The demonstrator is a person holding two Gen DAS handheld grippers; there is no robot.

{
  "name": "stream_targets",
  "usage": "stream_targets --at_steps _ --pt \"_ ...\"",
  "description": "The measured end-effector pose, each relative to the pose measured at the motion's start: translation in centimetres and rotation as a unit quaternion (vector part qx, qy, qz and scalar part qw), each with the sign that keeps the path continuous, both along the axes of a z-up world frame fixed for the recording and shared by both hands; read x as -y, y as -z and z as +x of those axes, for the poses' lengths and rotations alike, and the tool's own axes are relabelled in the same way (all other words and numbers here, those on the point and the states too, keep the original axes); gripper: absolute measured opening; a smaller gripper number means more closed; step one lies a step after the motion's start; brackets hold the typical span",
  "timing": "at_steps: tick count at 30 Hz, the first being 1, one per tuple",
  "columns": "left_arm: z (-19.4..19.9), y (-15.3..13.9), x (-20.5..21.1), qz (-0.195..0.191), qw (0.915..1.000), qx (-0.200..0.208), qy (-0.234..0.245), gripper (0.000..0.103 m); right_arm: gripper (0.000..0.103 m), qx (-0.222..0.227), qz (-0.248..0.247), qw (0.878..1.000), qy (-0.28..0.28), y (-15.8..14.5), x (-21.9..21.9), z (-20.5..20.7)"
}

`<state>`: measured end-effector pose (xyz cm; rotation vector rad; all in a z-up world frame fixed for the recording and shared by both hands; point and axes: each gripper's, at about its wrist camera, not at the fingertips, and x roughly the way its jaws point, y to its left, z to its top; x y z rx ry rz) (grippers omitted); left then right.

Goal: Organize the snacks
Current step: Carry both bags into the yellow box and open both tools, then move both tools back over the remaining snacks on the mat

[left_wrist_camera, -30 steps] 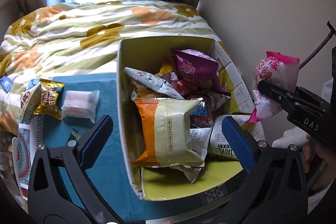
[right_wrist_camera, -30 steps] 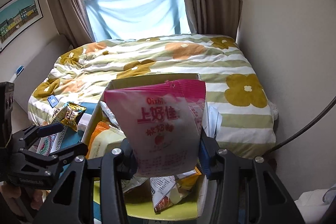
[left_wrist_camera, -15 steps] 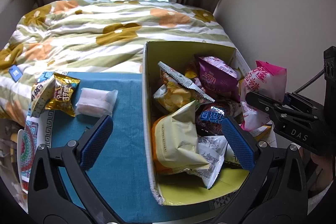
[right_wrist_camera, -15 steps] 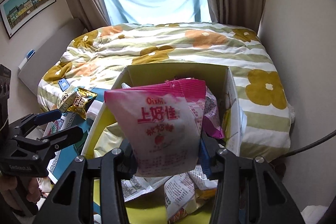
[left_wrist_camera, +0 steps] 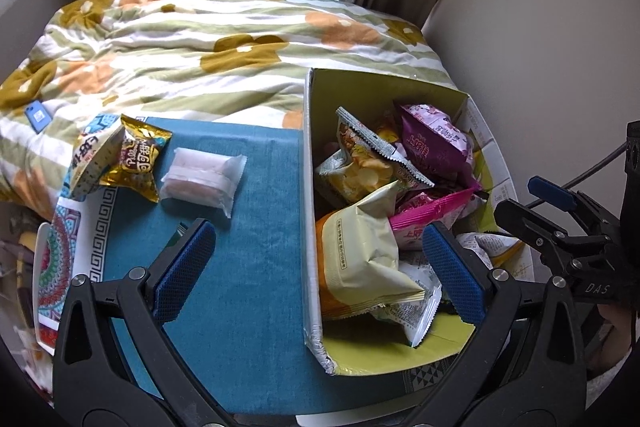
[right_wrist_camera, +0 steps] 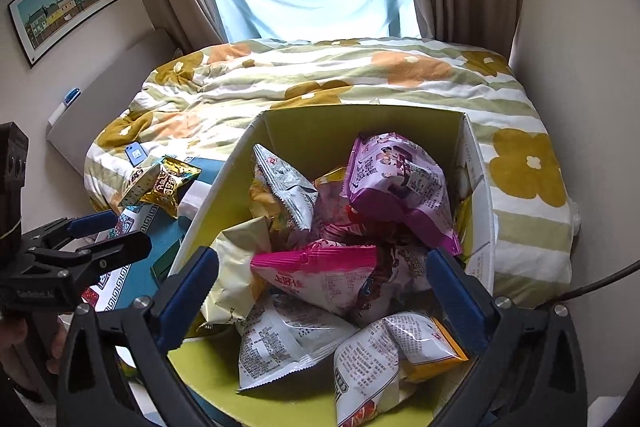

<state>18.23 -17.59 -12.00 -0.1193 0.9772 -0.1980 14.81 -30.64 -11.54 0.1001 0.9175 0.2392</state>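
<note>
A cardboard box (left_wrist_camera: pixel 307 187) with a yellow-green inside stands on the blue cloth, full of several snack bags; it also shows in the right wrist view (right_wrist_camera: pixel 476 187). The pink Oishi bag (right_wrist_camera: pixel 320 273) lies loose on top of the pile, seen too in the left wrist view (left_wrist_camera: pixel 430 213). My right gripper (right_wrist_camera: pixel 320 287) is open and empty just above it. My left gripper (left_wrist_camera: pixel 316 267) is open and empty over the box's left wall. On the cloth to the left lie a gold bag (left_wrist_camera: pixel 136 159), a blue-white bag (left_wrist_camera: pixel 90 159) and a white packet (left_wrist_camera: pixel 204 177).
The box and cloth (left_wrist_camera: pixel 248 267) sit at the foot of a bed with a flowered quilt (left_wrist_camera: pixel 200 47). A wall (left_wrist_camera: pixel 540 47) runs close on the right. A patterned mat (left_wrist_camera: pixel 60 259) edges the cloth on the left. A small blue card (left_wrist_camera: pixel 38 115) lies on the quilt.
My right gripper opened and let go of the pink bag, which dropped onto the pile in the box. My left gripper shifted left, towards the loose snacks.
</note>
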Motion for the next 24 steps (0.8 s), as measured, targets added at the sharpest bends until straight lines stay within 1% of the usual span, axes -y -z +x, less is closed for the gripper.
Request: stream_targets --at_steps 3,7,14,19,22,24 --pt "-0.6 -1.5 0.4 0.005 0.9998 0.019 0.002 0.102 0.103 0.012 0.006 1.000 0.004 -1.3 0.5 -0.5" --pt "-1.7 -3.3 -0.1 -0.005 0.9992 0.039 -0.003 0.102 0.103 0.030 0.009 0.999 0.004 -3.2 0.5 -1.1" --pt "-4.0 -6.1 -2.9 0.008 0.9967 0.067 -0.046 0.103 0.103 0.059 0.000 0.998 -0.012 -6.3 -0.8 -1.8" --pt "-5.8 -7.2 -6.1 0.020 0.9929 0.084 -0.081 0.102 0.103 0.072 0.001 0.997 -0.040 -7.6 -3.3 -2.0" --pt "-6.7 -7.3 -8.3 0.019 0.9909 0.090 -0.098 0.103 0.103 0.077 -0.002 0.995 -0.062 -7.7 -5.7 -2.0" --pt "-7.2 -7.3 -9.8 0.025 0.9896 0.093 -0.107 0.102 0.103 0.078 -0.006 0.994 -0.073 -7.6 -7.5 -2.1"
